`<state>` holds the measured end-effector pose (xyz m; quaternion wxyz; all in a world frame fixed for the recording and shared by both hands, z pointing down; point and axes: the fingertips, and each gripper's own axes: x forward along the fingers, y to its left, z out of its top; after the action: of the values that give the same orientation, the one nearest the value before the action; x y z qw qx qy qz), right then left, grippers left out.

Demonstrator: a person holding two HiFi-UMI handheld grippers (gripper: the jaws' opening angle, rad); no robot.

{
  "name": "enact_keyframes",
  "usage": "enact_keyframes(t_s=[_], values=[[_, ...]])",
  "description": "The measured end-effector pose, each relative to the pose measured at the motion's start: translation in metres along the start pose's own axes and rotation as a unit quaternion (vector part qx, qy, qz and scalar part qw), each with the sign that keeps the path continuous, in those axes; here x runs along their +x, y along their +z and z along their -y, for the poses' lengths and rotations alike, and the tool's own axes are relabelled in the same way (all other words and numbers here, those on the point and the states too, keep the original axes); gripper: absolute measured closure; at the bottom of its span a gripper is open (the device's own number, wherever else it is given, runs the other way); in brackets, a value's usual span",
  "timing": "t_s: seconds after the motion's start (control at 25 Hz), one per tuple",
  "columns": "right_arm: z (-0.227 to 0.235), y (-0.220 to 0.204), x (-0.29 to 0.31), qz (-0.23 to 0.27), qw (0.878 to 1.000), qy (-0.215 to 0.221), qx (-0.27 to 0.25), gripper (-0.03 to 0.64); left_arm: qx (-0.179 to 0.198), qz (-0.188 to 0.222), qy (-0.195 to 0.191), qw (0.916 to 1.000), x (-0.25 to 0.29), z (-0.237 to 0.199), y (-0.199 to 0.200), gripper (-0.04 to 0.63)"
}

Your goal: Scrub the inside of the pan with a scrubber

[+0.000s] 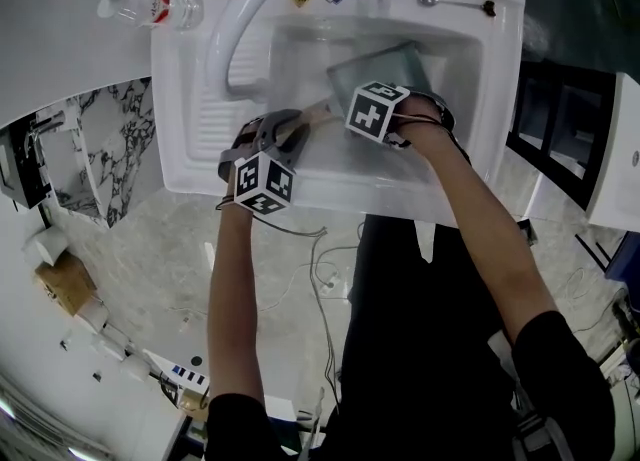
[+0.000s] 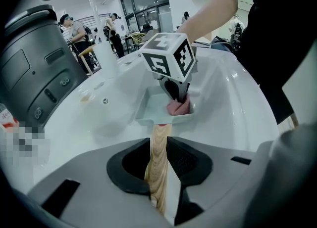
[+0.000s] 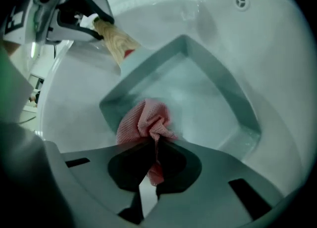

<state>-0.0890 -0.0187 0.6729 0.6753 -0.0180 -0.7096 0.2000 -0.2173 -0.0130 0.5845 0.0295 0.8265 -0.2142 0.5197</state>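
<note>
My right gripper (image 3: 154, 148) is clamping its jaws together on the pink mesh scrubber (image 3: 146, 120), which is bunching out ahead of the tips and pressing into the near left corner of the pan (image 3: 233, 98). Seen along these jaws, the unscrubbed floor of the pan is lying ahead and to the right, so I am judging that the coming strokes need to be running that way, toward the far walls. My left gripper (image 2: 159, 148) is clamping its jaws on the wooden handle (image 2: 161, 138), whose long axis is pointing straight along the jaws to the pan and steadying it; the right gripper is the one inside the pan, the left one standing off at the handle's end. The pan is sitting in the white sink (image 1: 500, 69). I am counting one pan, one handle, one scrubber, plus one bottle (image 1: 150, 7) and one spoon (image 1: 455, 1) on the sink's rim.
</note>
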Motion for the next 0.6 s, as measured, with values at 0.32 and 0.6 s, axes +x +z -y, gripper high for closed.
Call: enact_keyframes(t_s=[0.32, 0.6], values=[[0.052, -0.055, 0.005, -0.092, 0.992, -0.083, -0.011, 0.580, 0.014, 0.005, 0.003, 0.9999, 0.000, 0.000, 0.001, 0.489], [0.086, -0.032, -0.007, -0.026, 0.988, -0.145, 0.033, 0.580, 0.021, 0.006, 0.005, 0.9998, 0.000, 0.001, 0.001, 0.495]])
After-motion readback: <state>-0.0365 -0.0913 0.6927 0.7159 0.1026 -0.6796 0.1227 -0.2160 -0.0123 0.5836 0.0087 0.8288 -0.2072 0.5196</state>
